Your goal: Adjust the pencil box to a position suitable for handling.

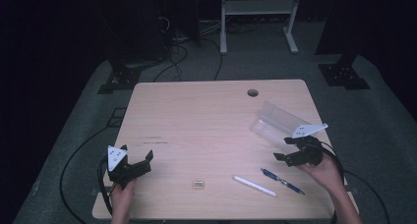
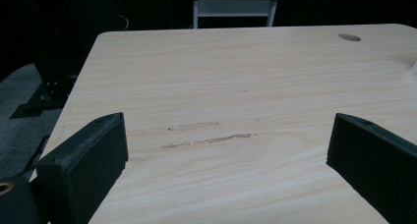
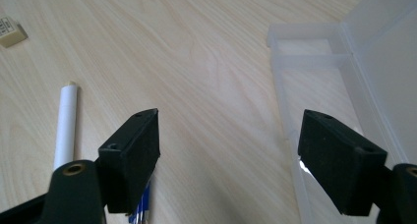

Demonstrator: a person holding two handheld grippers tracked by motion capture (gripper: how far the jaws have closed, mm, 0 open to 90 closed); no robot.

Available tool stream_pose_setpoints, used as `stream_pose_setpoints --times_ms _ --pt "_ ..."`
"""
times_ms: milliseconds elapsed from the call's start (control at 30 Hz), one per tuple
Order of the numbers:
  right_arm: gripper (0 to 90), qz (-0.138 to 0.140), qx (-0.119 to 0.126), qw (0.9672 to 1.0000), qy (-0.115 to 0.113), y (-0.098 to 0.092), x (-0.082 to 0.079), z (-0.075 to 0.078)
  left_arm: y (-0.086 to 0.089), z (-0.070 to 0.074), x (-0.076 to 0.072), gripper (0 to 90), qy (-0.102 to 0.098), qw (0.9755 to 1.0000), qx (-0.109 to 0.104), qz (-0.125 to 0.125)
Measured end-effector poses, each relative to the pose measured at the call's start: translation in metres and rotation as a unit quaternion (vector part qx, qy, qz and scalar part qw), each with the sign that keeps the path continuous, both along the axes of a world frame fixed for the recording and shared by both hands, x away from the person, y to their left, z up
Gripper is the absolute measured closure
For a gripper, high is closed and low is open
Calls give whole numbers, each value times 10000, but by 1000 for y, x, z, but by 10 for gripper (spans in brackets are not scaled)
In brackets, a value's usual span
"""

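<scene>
Low over the table (image 1: pixel 206 116), both grippers, left gripper (image 1: pixel 139 160) and right gripper (image 1: pixel 287 149), jaws apart.

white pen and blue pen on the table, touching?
Apart. The high view shows bare table between the white pen and the blue pen, lying roughly parallel near the right gripper.

Matt pale wood table (image 3: pixel 206 62); frosted clear plastic box (image 3: pixel 339 57) just right of the right gripper (image 3: pixel 228 150) (matt black jaws).
</scene>
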State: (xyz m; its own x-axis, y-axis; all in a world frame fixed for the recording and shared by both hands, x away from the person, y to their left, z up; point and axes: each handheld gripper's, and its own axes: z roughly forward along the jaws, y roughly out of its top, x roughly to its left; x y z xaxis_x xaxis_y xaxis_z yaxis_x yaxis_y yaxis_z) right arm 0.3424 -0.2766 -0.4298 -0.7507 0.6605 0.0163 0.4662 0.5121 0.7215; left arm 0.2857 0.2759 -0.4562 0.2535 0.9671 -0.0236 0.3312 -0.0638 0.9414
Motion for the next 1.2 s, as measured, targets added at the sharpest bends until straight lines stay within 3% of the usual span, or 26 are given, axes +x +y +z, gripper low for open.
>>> stream_pose_setpoints --times_ms 533,700,933,1200 --pt "268 -21 -188 9997 168 13 22 -4 0 0 0 11 -9 10000 -15 1" --pt "295 -64 -368 9990 245 17 33 -10 0 0 0 11 -8 10000 -15 0" --pt "363 -366 -593 9963 509 12 51 -18 0 0 1 11 0 10000 -20 -1" --pt "440 -346 -841 9942 572 14 61 -23 -1 0 1 11 1 10000 -31 0"
